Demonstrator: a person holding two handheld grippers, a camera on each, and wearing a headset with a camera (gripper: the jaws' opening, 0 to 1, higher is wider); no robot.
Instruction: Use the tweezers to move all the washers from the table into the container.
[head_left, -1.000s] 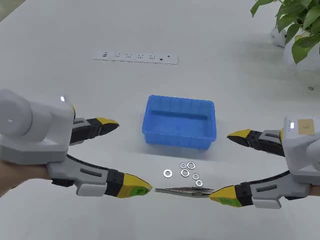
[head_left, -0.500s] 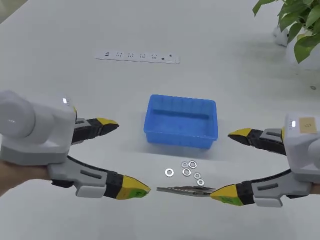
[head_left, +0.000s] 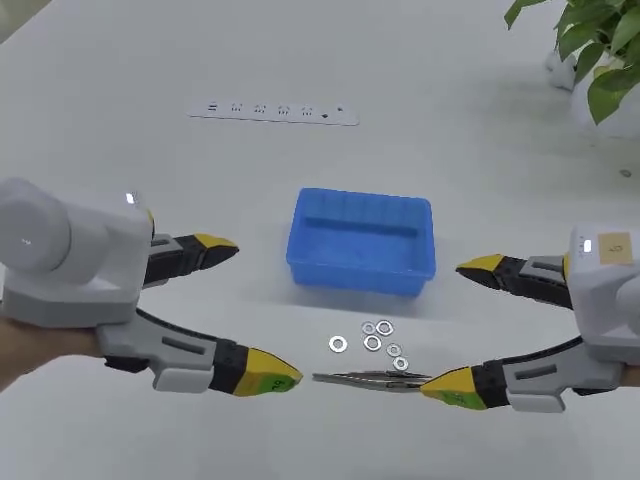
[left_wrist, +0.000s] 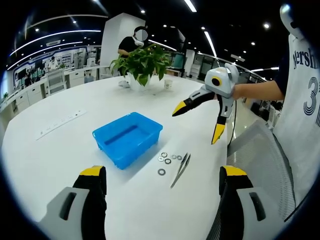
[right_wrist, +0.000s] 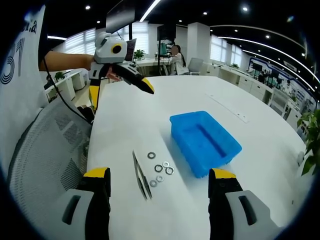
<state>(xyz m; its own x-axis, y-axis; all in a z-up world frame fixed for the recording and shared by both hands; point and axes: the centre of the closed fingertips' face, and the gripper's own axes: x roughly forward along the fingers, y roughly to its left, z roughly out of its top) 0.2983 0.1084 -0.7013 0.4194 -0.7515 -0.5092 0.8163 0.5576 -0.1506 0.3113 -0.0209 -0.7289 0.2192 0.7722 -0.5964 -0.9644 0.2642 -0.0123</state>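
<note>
Blue plastic, the container sits near the middle of the white surface, its long side facing the person. Just in front of it, on the near side, six small metal washers lie flat on the surface in a loose cluster, one a little apart to the left. The tweezers lie flat just beyond the washers on the person's side, roughly parallel to the container's long wall and apart from it.

In the head view the left tongs hang to the left of the container with the yellow-tipped jaws spread wide, one tip level with the container and the other low, near the left end of the tweezers. The right tongs mirror them on the right, jaws equally wide apart, the lower tip close by the right end of the tweezers; whether it touches them I cannot tell. In the left gripper view the right tongs are held in the air above the surface.

Farther back a white power strip lies on the surface, and a green potted plant stands at the far right corner.
</note>
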